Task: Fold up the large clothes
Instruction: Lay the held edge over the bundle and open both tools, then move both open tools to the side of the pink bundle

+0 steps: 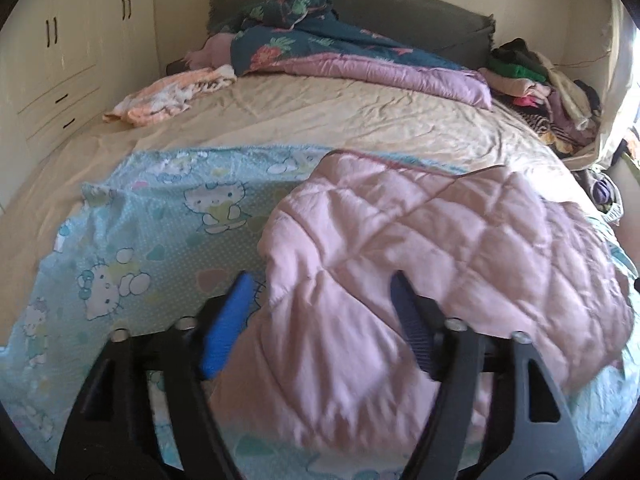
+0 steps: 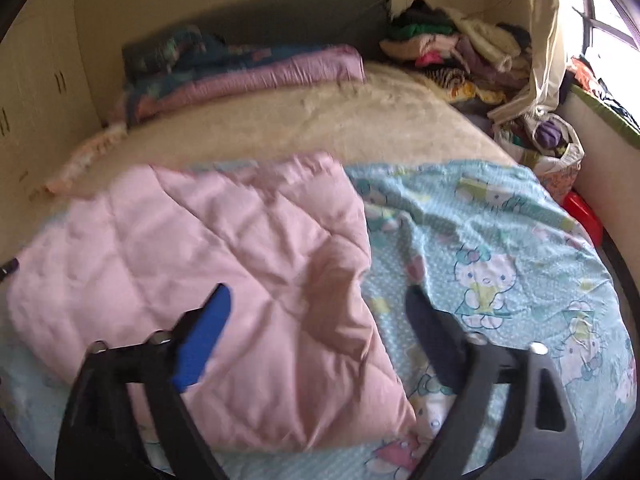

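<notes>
A quilted blanket lies on the bed, light blue cartoon-cat print on one face point(image 1: 160, 216) point(image 2: 480, 248) and plain pink on the other. Part of it is folded over, so the pink face point(image 1: 432, 248) point(image 2: 224, 248) shows on top of the blue. My left gripper point(image 1: 320, 296) is open, its blue-padded fingers point(image 1: 230, 320) on either side of the pink fold's near left corner. My right gripper point(image 2: 316, 312) is open over the pink fold's near right edge. Neither holds cloth.
The bed has a beige sheet point(image 1: 320, 116) point(image 2: 280, 120). A dark floral and purple duvet point(image 1: 352, 56) is piled at the headboard. A pile of clothes point(image 1: 536, 80) point(image 2: 452, 48) sits at the far right corner. A peach garment point(image 1: 168, 92) lies far left. A cupboard point(image 1: 60, 60) stands on the left.
</notes>
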`<state>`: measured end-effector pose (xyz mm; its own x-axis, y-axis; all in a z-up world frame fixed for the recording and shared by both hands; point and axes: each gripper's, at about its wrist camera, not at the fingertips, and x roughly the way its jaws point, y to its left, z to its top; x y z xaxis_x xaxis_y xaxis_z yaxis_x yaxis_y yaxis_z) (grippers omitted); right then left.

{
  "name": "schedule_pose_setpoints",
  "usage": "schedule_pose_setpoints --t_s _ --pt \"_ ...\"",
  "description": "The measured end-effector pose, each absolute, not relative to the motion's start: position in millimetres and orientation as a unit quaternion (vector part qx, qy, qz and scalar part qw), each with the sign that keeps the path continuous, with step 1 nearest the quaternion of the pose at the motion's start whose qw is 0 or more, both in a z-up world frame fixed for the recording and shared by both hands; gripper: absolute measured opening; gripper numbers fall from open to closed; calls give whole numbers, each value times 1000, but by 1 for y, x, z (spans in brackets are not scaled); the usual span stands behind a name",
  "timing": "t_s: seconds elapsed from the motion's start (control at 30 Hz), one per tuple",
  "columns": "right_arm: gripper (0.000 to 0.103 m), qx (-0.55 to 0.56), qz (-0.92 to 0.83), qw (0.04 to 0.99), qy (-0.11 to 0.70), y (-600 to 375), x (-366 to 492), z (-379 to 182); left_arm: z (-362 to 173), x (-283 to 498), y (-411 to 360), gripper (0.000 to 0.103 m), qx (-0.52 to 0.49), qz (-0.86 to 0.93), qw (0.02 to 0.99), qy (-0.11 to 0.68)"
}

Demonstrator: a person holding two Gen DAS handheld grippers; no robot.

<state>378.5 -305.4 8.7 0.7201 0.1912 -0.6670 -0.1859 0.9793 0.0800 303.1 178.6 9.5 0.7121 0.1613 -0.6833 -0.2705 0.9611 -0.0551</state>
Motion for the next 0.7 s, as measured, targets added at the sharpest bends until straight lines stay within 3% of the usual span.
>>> schedule_pose_setpoints --t_s 0.07,0.17,0.7 --pt "96 1 118 932 343 -304 362 24 19 293 173 87 -80 111 926 353" --pt "98 -8 134 935 327 -297 342 43 30 281 168 93 -91 102 929 345" --pt "99 23 144 942 302 -308 265 73 52 216 135 93 -79 88 938 325"
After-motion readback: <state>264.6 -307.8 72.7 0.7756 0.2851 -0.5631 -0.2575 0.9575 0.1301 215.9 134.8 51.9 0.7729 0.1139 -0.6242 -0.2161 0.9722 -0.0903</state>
